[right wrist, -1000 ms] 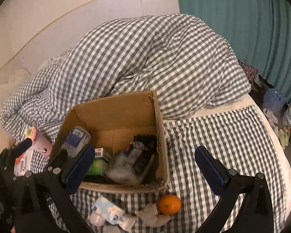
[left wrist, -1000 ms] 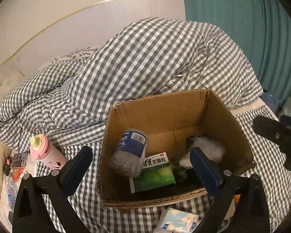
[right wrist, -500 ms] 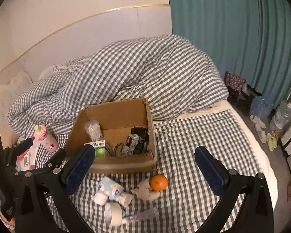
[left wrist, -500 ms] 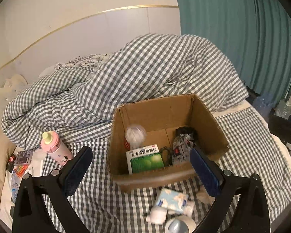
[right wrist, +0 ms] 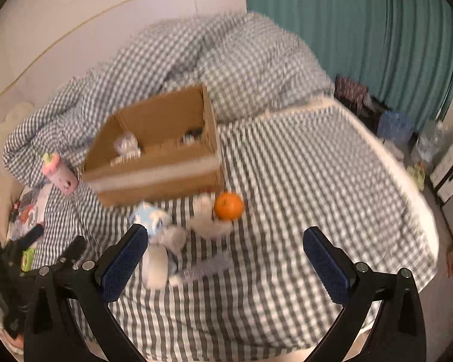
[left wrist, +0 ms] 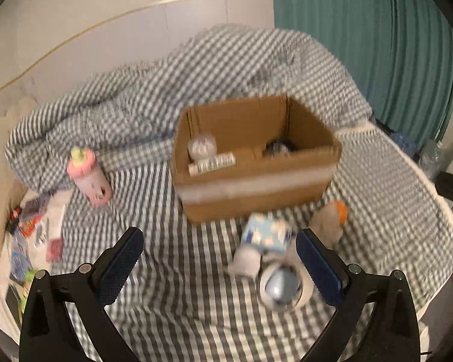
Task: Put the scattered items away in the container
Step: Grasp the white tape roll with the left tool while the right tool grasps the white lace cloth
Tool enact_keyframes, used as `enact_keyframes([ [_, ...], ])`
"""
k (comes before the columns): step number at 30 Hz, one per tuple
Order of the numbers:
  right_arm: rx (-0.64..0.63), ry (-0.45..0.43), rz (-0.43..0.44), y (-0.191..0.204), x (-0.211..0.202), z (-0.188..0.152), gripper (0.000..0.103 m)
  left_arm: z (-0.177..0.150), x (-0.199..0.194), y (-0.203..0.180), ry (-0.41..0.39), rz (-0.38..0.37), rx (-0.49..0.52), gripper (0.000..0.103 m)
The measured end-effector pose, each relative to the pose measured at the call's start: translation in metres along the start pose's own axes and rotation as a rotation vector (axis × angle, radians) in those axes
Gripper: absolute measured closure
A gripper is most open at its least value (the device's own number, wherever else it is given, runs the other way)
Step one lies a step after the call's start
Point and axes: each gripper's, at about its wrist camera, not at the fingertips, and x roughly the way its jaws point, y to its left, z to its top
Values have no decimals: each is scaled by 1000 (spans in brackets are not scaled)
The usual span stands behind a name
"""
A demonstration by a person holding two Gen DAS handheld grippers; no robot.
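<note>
A brown cardboard box (left wrist: 256,187) (right wrist: 154,178) stands on the checked bed, holding a bottle, a flat packet and a dark item. In front of it lie a blue tissue pack (left wrist: 267,233) (right wrist: 149,215), a roll of tape (left wrist: 282,285), a crumpled white tissue (right wrist: 208,220), an orange (right wrist: 229,206) and a small tube (right wrist: 205,268). A pink bottle (left wrist: 89,176) (right wrist: 60,173) stands left of the box. My left gripper (left wrist: 220,265) is open and empty, near the tape roll. My right gripper (right wrist: 225,264) is open and empty over the tube. Both views are blurred.
A rumpled checked duvet (left wrist: 196,75) is heaped behind the box. Small packets and papers (left wrist: 30,235) lie at the bed's left edge. A teal curtain (right wrist: 362,30) hangs at the right, with bags and bottles (right wrist: 401,126) on the floor beyond the bed's right edge.
Both grippers have pulled back and away from the box, so the loose items in front of it have come into view. Both stay open.
</note>
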Motion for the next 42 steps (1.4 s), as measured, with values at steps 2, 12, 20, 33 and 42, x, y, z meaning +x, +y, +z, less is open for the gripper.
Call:
enact_keyframes([
  [2, 5, 30, -4, -5, 13, -14, 0, -22, 13, -4, 21, -19, -10, 0],
  [12, 64, 147, 8, -25, 60, -42, 0, -78, 48, -57, 52, -150, 20, 0],
  [20, 95, 174, 9, -40, 74, -41, 0, -85, 99, -80, 165, -117, 93, 39],
  [33, 73, 189, 42, -32, 114, -21, 1, -45, 68, -39, 131, -142, 34, 73],
  [42, -26, 249, 32, 15, 156, -6, 26, -17, 59, -23, 88, -127, -19, 74],
])
